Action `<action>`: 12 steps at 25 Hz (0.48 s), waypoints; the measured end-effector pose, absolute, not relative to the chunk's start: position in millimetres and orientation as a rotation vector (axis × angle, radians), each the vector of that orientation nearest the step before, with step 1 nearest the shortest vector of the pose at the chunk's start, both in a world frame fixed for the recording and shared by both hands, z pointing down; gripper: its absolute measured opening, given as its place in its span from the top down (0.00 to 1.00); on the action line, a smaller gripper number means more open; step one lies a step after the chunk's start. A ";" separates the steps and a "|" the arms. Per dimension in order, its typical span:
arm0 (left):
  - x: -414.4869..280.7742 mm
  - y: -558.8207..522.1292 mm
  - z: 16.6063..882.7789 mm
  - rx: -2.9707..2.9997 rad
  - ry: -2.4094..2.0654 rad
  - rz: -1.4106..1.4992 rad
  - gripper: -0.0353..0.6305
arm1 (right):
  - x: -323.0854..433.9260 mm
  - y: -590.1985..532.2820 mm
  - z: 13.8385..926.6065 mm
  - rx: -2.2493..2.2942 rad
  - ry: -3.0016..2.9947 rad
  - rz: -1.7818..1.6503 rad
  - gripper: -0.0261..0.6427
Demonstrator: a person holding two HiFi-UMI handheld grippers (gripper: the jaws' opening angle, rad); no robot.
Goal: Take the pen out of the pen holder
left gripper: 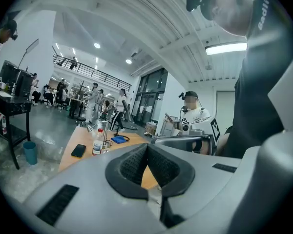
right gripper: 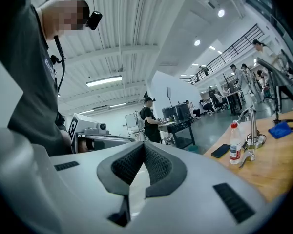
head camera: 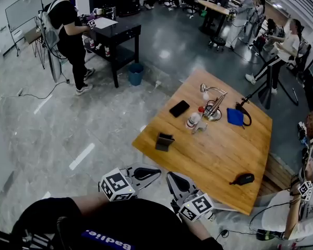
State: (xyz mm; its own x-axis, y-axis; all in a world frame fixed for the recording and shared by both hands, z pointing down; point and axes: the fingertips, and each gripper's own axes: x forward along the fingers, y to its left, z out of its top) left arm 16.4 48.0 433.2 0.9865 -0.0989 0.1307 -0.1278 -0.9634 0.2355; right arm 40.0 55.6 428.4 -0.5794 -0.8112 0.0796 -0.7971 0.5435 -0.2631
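On the wooden table [head camera: 219, 155] stands a round metal pen holder [head camera: 214, 113] with thin pens [head camera: 217, 102] leaning in it; which is which I cannot make out. It shows small in the left gripper view [left gripper: 106, 143] and in the right gripper view [right gripper: 255, 139]. Both grippers hang off the table's near edge, close to my body and far from the holder. My left gripper [head camera: 157, 171] [left gripper: 147, 147] is shut with nothing in it. So is my right gripper [head camera: 170, 175] [right gripper: 144, 145].
Beside the holder stand a plastic bottle [head camera: 194, 119], a black phone [head camera: 179, 108] and a blue pouch [head camera: 235, 116]. A dark stand [head camera: 164, 141] and a black mouse-like object [head camera: 243, 179] lie nearer. People work at a black desk [head camera: 117, 33] and around the room.
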 end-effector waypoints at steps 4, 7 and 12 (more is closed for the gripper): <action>23.9 51.7 435.1 2.885 -0.208 0.178 0.93 | 48.5 58.7 431.3 -1.383 2.724 -0.426 0.95; 28.8 58.4 437.5 2.876 -0.251 0.186 0.93 | 53.7 63.4 434.3 -1.342 2.741 -0.436 0.95; 39.0 70.7 446.2 2.859 -0.340 0.194 0.93 | 67.6 74.4 444.4 -1.281 2.776 -0.454 0.95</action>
State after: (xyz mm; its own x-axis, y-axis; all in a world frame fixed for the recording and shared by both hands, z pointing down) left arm 39.0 70.7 446.2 0.9638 -0.2125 0.1608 -0.2465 -0.9402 0.2352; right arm 67.6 74.4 444.4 -0.6554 -0.7515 0.0755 -0.7364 0.6137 -0.2848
